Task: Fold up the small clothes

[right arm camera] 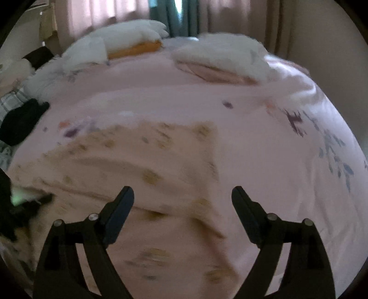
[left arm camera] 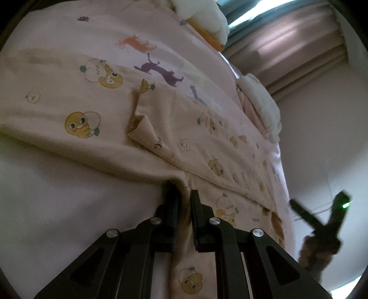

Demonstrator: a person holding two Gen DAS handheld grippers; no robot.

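A small beige garment printed with yellow cartoon animals lies spread on the pink bed sheet. My left gripper is shut on the garment's near edge, with a fold of cloth pinched between the jaws. In the right wrist view the same garment lies blurred across the sheet. My right gripper is open and empty, hovering just above the garment's near part. The right gripper also shows blurred in the left wrist view, off the bed's edge.
White pillows and an orange cushion lie at the head of the bed. A black cloth sits at the left edge. Curtains hang behind. The sheet carries purple and blue prints.
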